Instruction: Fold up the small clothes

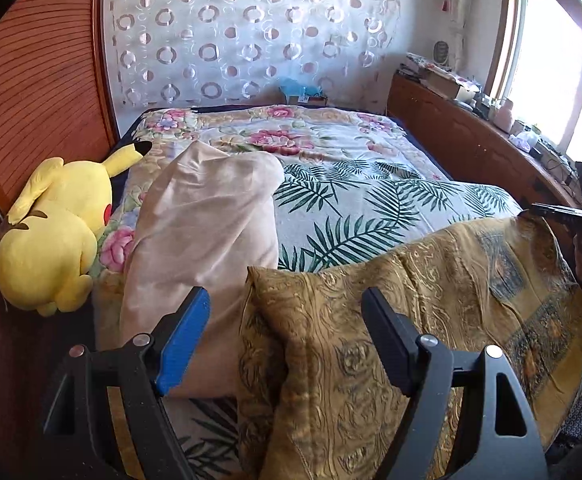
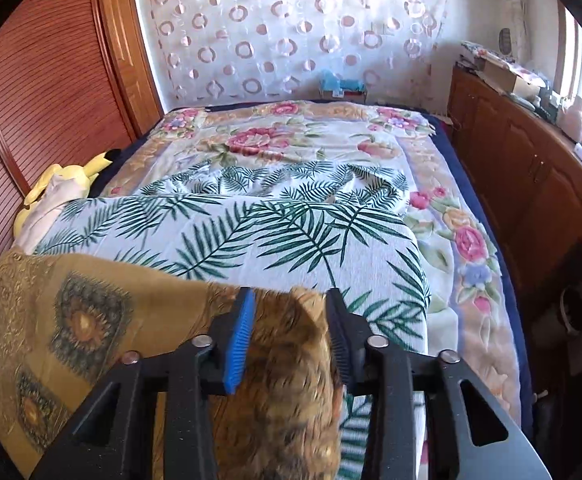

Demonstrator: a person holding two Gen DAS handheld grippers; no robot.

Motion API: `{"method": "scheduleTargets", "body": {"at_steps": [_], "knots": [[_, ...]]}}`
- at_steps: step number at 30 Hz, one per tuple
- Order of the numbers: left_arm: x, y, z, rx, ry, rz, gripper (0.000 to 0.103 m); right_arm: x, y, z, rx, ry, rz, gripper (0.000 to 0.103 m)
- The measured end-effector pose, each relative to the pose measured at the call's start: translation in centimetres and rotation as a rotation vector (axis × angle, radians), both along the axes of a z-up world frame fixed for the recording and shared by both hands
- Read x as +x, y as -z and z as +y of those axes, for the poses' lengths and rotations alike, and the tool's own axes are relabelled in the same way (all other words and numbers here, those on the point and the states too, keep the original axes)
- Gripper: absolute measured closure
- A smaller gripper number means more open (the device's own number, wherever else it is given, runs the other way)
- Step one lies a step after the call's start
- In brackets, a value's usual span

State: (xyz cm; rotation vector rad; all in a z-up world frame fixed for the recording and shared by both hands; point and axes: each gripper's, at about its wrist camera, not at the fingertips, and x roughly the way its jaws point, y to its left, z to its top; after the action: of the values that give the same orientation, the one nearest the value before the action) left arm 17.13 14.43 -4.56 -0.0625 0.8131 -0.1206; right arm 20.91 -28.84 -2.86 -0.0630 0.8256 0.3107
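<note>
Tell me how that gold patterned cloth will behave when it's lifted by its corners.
The gold patterned cloth looks floppy: it drapes and creases over the bed, so it should sag in the middle between the left gripper and right gripper. Its folds stand somewhat thick near the left gripper, suggesting a heavier woven fabric. The blue finger pads will probably hold it without slipping.
</note>
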Motion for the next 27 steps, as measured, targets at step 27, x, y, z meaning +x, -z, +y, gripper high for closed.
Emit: {"method": "scheduleTargets", "body": {"at_steps": [27], "knots": [[5.0, 4.0, 0.5, 0.003, 0.008, 0.14, 0.052, -0.2, -1.5, -0.5, -0.026, -0.004, -0.05, 0.065]]}}
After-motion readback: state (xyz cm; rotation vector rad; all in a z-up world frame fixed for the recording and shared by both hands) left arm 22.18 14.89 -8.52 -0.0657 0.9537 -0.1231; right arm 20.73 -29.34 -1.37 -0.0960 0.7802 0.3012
